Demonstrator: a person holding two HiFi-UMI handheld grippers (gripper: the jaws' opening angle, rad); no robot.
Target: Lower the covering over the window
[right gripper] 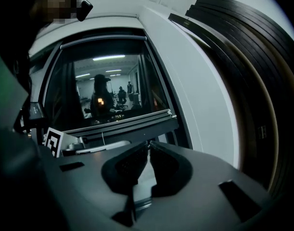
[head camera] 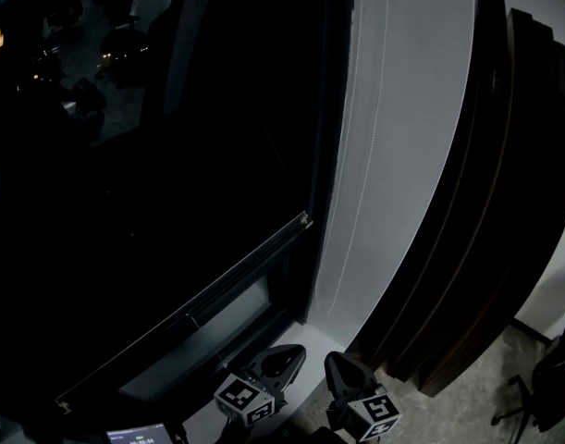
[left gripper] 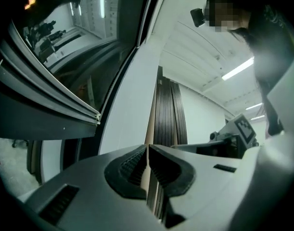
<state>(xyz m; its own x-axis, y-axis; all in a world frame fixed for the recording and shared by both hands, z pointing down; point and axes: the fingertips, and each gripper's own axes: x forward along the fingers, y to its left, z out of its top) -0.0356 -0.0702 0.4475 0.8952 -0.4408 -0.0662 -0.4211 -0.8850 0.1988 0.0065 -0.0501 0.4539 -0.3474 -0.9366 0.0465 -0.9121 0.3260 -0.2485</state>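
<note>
Where window (head camera: 171, 155) stands dark, white wall (head camera: 402, 109), black slats (head camera: 504, 202)

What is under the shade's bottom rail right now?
Under the bottom rail a narrow, paler strip of window is uncovered. What lies beyond that glass is too dim to tell, and the dark expanse above the rail shows only faint reflections.

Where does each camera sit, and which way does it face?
Head view: on the person's head, looking steeply down the window to the covering's bottom rail; left tongs and right tongs show.
Left gripper view: on the shut left tongs, facing up the slatted panel; the person's torso shows.
Right gripper view: on the shut right tongs, facing the window; the left tongs' marker cube shows.
Shared: all three show the bottom rail.
</note>
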